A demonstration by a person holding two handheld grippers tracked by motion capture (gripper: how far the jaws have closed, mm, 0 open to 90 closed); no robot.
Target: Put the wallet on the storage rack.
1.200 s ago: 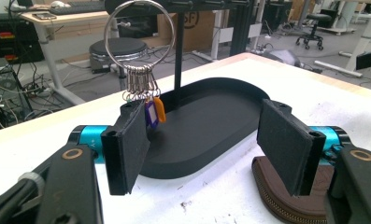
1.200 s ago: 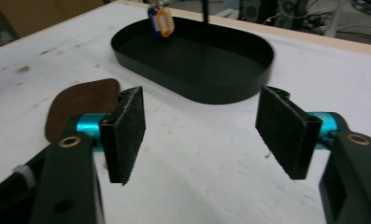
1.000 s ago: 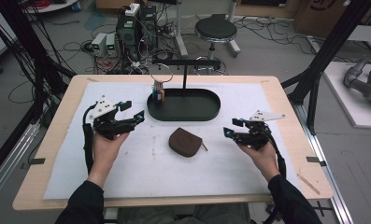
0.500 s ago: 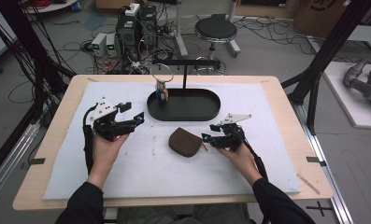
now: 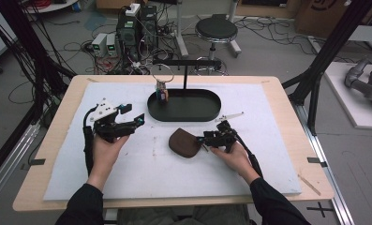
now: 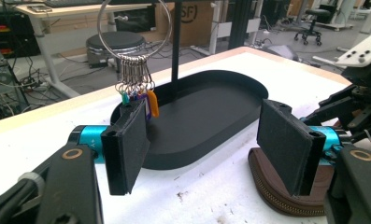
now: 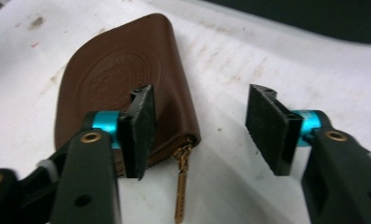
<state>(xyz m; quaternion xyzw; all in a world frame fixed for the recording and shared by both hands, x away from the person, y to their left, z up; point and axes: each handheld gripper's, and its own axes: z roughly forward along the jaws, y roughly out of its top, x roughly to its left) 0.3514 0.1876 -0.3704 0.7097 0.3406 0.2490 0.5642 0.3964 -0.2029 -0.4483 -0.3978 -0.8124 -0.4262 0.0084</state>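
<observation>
A brown leather zip pouch (image 5: pixel 183 143) lies flat on the white mat, in front of the black oval tray (image 5: pixel 193 107). My right gripper (image 5: pixel 204 139) sits low at the pouch's right corner. In the right gripper view the pouch (image 7: pixel 117 70) and its brass zipper pull (image 7: pixel 180 186) lie between the pads of the right gripper (image 7: pixel 204 126). Its jaws have just been closing but touch nothing, so it is open. My left gripper (image 5: pixel 139 121) hovers open at the left, empty, aimed at the tray (image 6: pixel 206 112) and the pouch (image 6: pixel 272 191).
A key ring (image 5: pixel 161 74) with several keys (image 6: pixel 136 88) hangs from the black stand's arm (image 5: pixel 186 62) over the tray's left end. The white mat (image 5: pixel 151 164) covers most of the wooden table. Beyond the table stand a stool (image 5: pixel 216 30) and electronics (image 5: pixel 134 28).
My right gripper has moved left and down to the pouch's right corner, and its jaws have narrowed. The left gripper has stayed where it was.
</observation>
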